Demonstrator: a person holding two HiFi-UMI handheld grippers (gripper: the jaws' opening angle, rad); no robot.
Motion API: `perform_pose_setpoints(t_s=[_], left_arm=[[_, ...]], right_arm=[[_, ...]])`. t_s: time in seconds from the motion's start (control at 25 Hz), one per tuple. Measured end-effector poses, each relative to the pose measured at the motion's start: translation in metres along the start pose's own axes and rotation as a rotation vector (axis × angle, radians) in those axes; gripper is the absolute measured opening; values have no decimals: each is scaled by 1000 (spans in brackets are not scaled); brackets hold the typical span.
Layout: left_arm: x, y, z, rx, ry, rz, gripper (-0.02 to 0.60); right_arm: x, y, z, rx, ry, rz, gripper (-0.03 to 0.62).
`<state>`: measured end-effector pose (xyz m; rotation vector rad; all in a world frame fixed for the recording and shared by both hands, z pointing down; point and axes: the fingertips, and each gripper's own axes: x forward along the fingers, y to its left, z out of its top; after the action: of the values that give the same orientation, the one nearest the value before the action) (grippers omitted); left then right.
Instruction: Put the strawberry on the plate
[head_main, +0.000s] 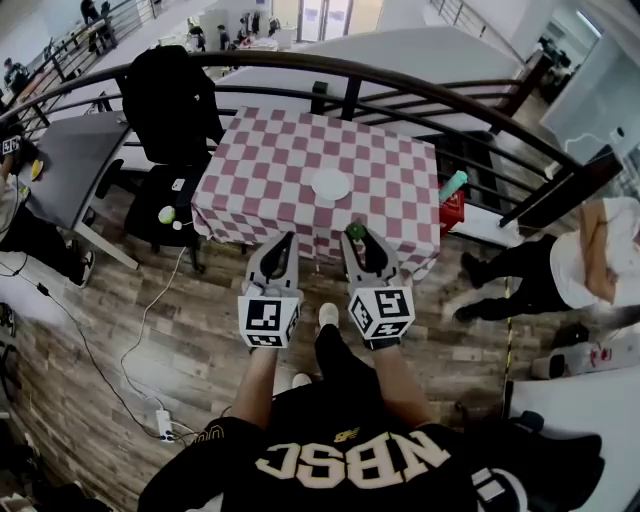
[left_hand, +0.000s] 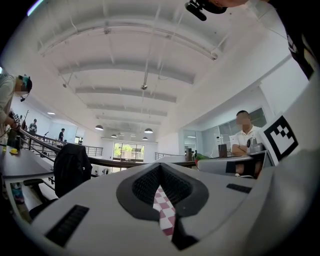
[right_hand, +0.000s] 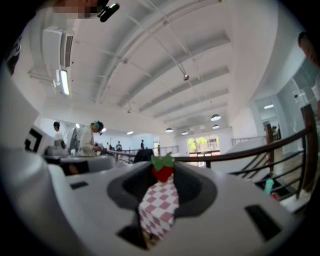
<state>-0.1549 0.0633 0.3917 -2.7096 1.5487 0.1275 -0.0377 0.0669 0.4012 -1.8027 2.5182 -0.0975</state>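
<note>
The right hand-held gripper (head_main: 357, 238) is pinching the strawberry (right_hand: 163, 170) at the near edge of the checkered tabletop (head_main: 270, 150); the left hand-held gripper (head_main: 284, 245) is hovering pressed together, empty.

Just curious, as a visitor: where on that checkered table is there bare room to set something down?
The table is nearly bare: only the plate sits on it. Free cloth lies left of it toward the jacket, right toward the crate, and behind toward the railing. Tightest is the near edge, by the left gripper and the right gripper with the strawberry.
</note>
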Motion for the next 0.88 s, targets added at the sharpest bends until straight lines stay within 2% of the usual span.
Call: perform_pose_setpoints(t_s=[0.2, 0.48, 0.68, 0.88], left_arm=[[65, 16, 7, 35, -11, -3, 15], [175, 1, 7, 83, -16, -20, 15], [234, 24, 11, 81, -8, -32, 15], [275, 15, -4, 74, 28, -71, 14]], right_arm=[[56, -34, 13, 15, -40, 40, 143], [126, -139, 26, 67, -54, 38, 143], [184, -152, 42, 47, -63, 93, 143], [212, -170, 36, 21, -48, 204, 143]])
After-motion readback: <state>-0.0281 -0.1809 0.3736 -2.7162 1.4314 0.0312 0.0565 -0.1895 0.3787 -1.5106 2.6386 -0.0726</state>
